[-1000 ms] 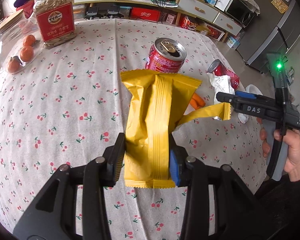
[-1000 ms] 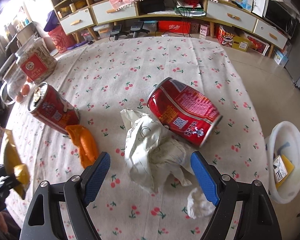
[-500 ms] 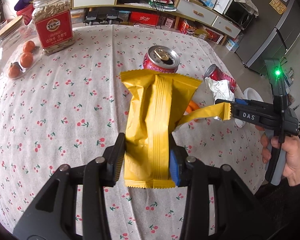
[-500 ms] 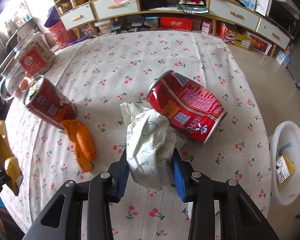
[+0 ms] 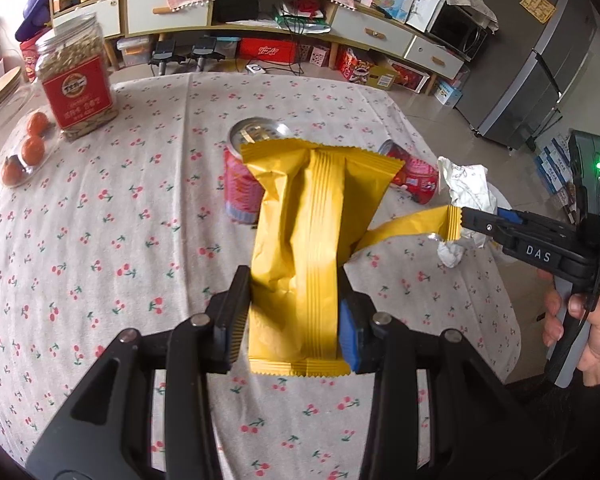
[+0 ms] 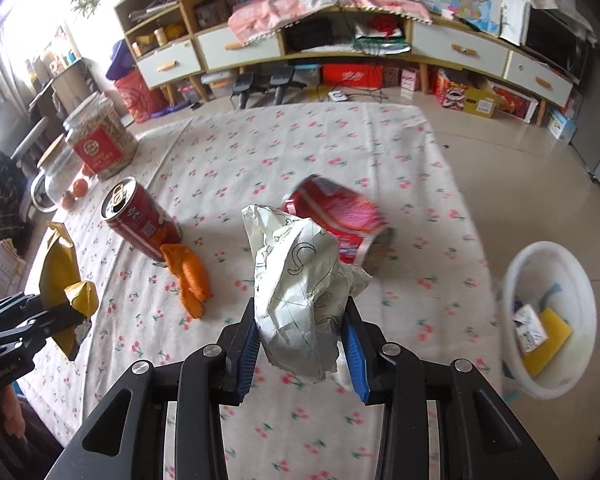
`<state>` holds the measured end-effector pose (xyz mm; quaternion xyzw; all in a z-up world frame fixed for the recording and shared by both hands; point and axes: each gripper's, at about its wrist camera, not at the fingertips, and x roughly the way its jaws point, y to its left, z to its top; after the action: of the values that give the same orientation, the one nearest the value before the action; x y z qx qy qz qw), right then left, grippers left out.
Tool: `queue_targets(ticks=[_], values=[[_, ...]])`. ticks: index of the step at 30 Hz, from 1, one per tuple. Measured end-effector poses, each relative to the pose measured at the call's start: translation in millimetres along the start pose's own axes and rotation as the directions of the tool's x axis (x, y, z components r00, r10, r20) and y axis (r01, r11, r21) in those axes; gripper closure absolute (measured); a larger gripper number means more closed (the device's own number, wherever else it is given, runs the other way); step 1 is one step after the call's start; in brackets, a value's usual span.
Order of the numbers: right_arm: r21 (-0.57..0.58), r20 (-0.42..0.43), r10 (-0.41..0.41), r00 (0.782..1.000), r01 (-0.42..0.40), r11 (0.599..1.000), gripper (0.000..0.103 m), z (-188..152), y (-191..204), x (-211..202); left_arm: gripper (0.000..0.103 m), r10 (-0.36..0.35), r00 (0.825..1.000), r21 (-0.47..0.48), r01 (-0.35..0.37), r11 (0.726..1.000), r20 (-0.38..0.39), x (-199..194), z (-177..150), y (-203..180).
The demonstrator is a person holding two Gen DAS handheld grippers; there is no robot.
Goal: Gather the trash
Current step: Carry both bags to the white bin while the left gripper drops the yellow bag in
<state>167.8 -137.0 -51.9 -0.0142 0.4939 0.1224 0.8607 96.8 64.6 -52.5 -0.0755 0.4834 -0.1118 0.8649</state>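
My left gripper point(image 5: 294, 320) is shut on a yellow snack wrapper point(image 5: 312, 240) and holds it above the table. My right gripper point(image 6: 302, 336) is shut on a crumpled white paper point(image 6: 300, 284), lifted off the cloth. The paper point(image 5: 466, 192) and right gripper point(image 5: 496, 226) also show at the right of the left wrist view. An upright red can point(image 6: 140, 218), a red can on its side point(image 6: 336, 216) and orange peel point(image 6: 188, 276) lie on the cherry-print tablecloth point(image 6: 260, 160). A white bin point(image 6: 548, 312) with some trash stands on the floor to the right.
A small white paper ball point(image 5: 450, 252) lies near the table's right edge. A jar with a red label point(image 5: 76, 88), a glass jar and small oranges point(image 5: 32, 148) sit at the far left. Shelves and drawers stand behind the table.
My right gripper closed on the crumpled paper and lifted it off the table. My left gripper rose with the yellow wrapper still in it.
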Motion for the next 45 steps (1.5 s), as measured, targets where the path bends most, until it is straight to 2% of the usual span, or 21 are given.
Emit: queue_targets(ticks=[14, 26, 35, 45], values=[[0.162, 0.058, -0.084, 0.995, 0.074, 0.984, 0.064, -27.7, -107.4, -47.2, 0.062, -0.039, 0.999, 0.128, 0.04, 0.991, -0.012, 25.6, 20.5, -72.7], [0.319, 0.068, -0.156, 0.985, 0.127, 0.939, 0.064, -71.7, -209.0, -77.8, 0.062, -0.081, 0.995, 0.221, 0.091, 0.971, -0.054, 56.7, 29.0, -158.7], [0.422, 0.096, -0.199, 0.975, 0.141, 0.895, 0.064, -84.9, -268.3, -100.6, 0.062, -0.131, 0.986, 0.303, 0.157, 0.94, -0.107, 95.3, 39.8, -242.3], [0.489, 0.089, -0.21, 0.974, 0.141, 0.861, 0.064, -97.1, -299.1, -104.3, 0.061, -0.15, 0.975, 0.395, 0.203, 0.896, -0.161, 138.9, 58.5, -321.5]])
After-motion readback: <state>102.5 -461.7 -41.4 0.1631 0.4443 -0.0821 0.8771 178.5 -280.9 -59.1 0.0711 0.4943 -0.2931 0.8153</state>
